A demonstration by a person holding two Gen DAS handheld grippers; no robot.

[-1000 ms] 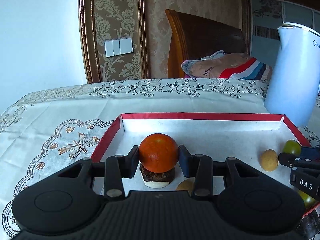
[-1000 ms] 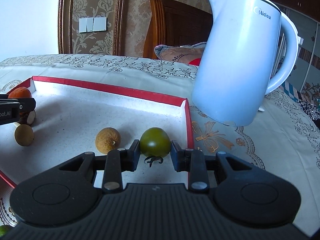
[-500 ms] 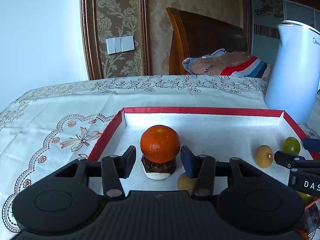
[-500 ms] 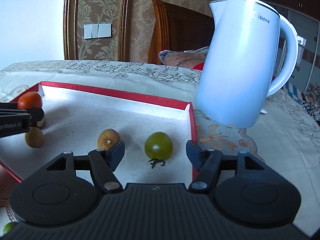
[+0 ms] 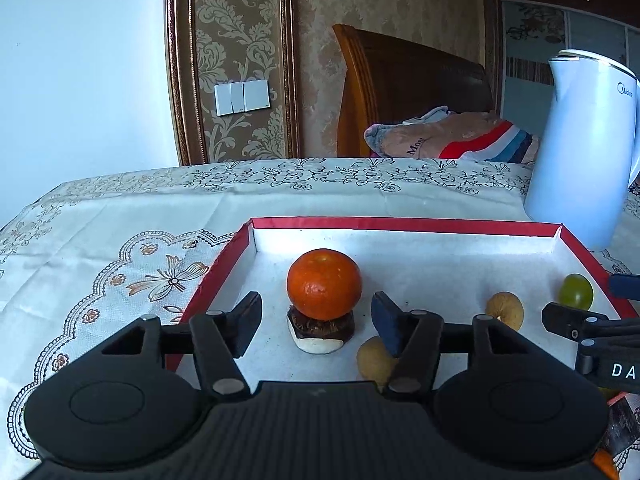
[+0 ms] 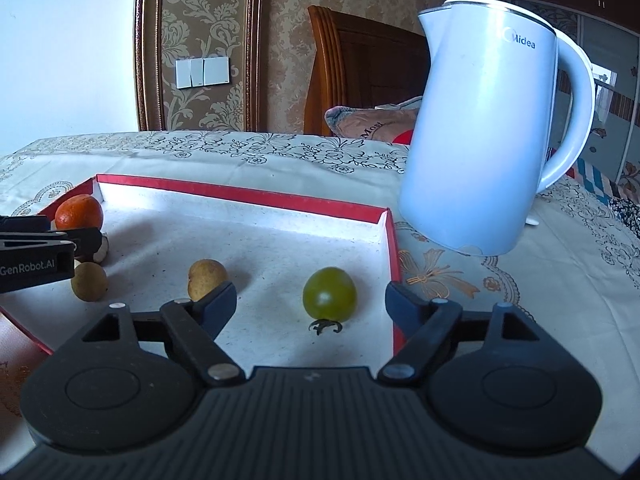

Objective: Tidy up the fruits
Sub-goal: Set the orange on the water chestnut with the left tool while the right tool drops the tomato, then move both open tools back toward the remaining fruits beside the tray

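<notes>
in the tray (image 5: 404, 224) before me, the mandarin (image 5: 324, 283) sits on a chestnut (image 5: 320, 330) at left; two longans (image 6: 207, 279) lie mid-tray, the tomato (image 6: 329, 292) right, kettle (image 6: 484, 140) behind.

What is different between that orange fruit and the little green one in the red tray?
The orange fruit is bright orange; the green fruit is yellowish green. The orange one looks clearly bigger. It sits perched on a dark-and-white piece, while the green one rests directly on the tray floor with a dried stem beside it. The orange one is near the tray's left wall, the green one near the right. Both are round, and each sits untouched before an open gripper.
</notes>
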